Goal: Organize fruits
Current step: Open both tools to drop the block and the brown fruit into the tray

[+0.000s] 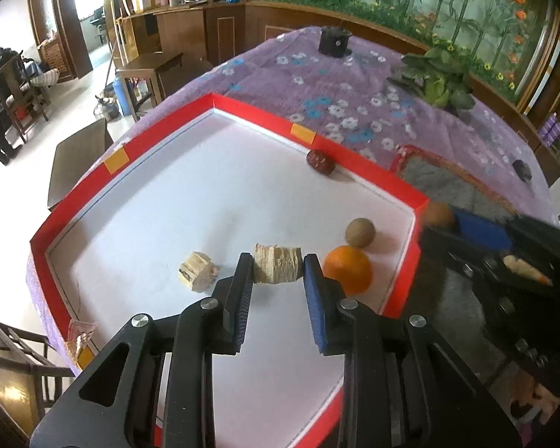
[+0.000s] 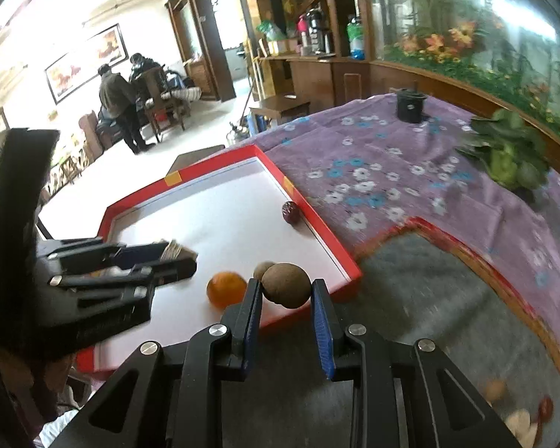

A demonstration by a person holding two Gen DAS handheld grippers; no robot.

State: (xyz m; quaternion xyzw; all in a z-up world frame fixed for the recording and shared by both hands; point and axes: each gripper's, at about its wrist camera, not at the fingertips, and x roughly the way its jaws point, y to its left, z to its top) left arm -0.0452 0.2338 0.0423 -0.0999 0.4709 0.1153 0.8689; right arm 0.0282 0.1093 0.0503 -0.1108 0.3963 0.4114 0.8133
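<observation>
A red-rimmed white tray point(image 1: 358, 160) holds an orange point(image 1: 349, 268), a brown round fruit point(image 1: 360, 232), a dark red date point(image 1: 320, 161) and a pale sugarcane chunk point(image 1: 198, 270). My left gripper point(image 1: 278, 267) is shut on a second sugarcane chunk point(image 1: 278, 268) just above the tray floor. My right gripper point(image 2: 285, 291) is shut on a brown round fruit point(image 2: 285, 285), held over the tray's near right corner point(image 2: 349, 274). It shows blurred in the left wrist view point(image 1: 478, 227). The orange point(image 2: 226, 288), another brown fruit point(image 2: 262, 269) and the date point(image 2: 290, 212) lie in the tray.
A grey felt-lined red tray point(image 2: 448, 246) lies right of the white tray, with small fruits at its near corner point(image 2: 519, 418). A purple flowered cloth point(image 1: 317, 74) covers the table. A leafy vegetable point(image 1: 438, 82) and a black cup point(image 1: 334, 40) stand farther back.
</observation>
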